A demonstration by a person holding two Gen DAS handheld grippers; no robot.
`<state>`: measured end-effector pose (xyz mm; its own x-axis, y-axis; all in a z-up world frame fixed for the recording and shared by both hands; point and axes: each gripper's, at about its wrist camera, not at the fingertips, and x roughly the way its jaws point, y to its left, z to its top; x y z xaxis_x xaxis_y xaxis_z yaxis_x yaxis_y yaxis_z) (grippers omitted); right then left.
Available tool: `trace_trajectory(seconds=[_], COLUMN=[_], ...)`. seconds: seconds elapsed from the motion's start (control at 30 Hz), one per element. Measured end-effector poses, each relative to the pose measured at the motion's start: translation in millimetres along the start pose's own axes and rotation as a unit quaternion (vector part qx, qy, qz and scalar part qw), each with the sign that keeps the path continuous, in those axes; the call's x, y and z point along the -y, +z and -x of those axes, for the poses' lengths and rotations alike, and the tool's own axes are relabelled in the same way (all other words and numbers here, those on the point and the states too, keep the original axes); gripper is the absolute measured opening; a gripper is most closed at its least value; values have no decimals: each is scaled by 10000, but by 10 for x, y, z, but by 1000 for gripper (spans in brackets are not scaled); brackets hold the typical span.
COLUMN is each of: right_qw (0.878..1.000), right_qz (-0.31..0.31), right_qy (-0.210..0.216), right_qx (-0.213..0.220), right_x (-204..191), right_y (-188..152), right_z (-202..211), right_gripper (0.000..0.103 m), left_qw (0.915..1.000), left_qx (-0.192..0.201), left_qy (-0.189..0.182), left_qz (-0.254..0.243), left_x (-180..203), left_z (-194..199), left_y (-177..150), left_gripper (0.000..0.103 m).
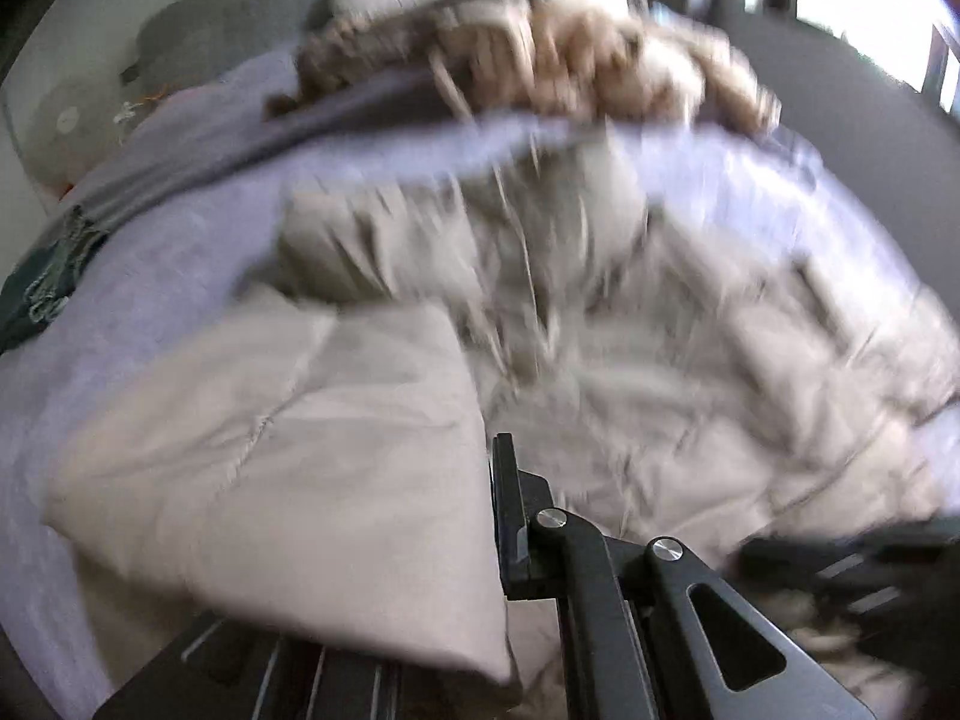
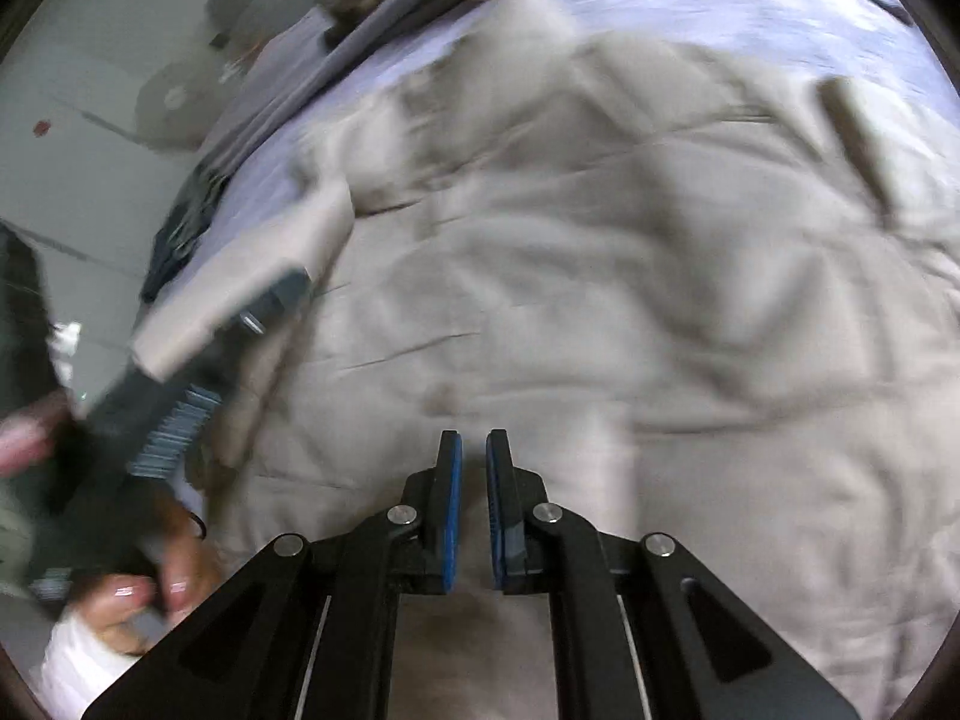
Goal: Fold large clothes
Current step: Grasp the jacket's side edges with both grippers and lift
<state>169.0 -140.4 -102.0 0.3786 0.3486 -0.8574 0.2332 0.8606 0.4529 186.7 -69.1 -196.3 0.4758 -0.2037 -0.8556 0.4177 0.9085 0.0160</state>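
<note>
A large beige quilted coat (image 2: 600,276) lies spread on a lavender bed sheet (image 2: 690,6); it also fills the left wrist view (image 1: 630,360). Its fur-trimmed hood (image 1: 570,48) lies at the far end. My left gripper (image 1: 480,540) is shut on a beige sleeve (image 1: 288,468) that covers its left finger. In the right wrist view the left gripper (image 2: 264,312) holds that sleeve (image 2: 252,276) up at the left. My right gripper (image 2: 474,510) hovers over the coat's near part, jaws slightly apart with nothing between them.
A grey blanket (image 2: 336,54) and a dark garment (image 2: 180,234) lie along the bed's left edge. The floor (image 2: 90,138) is at the left. A window (image 1: 870,12) is at the far right.
</note>
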Motion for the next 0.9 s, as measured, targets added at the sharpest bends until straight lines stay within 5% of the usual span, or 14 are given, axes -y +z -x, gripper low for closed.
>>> trace_trajectory(seconds=[0.13,0.2,0.23,0.27,0.47,0.53,0.6,0.73,0.9], right_qw=[9997,9996,9997,9997,9995,9983,9944,9688,9210], right_qz=[-252,-274,-261,-240,107,439,913,2304,3598], right_qy=[-30,11,-1,-24,-181,-259,-295,-531,-1215], right_qx=[-3,7,19,32,222,295,436,748,873], right_x=[311,209,205,191,-228,-466,-766,-1556,-1620], right_y=[-60,-12,-5,-3,204,222,221,136,-449], right_z=[177,89,83,99,117,14,-50,-130,-566], right_gripper=[9,9,9,9,11,29,73,76,76], left_qw=[9991,9994,9996,9997,9985,9956,9898,9635,9066], left_qx=[-85,-104,-73,67,316,359,304,78,-346], left_qy=[303,159,88,79,-110,-29,-59,-173,-1441], left_qz=[-290,-302,-268,-220,433,864,1388,2672,3952], left_x=[122,127,108,87,-414,-777,-1207,-2136,-2746], left_z=[-130,-56,-8,96,749,917,957,778,158], left_y=[-171,-194,-200,-209,-336,-418,-502,-710,-883], left_gripper=[10,47,84,93,93,93,93,93,91])
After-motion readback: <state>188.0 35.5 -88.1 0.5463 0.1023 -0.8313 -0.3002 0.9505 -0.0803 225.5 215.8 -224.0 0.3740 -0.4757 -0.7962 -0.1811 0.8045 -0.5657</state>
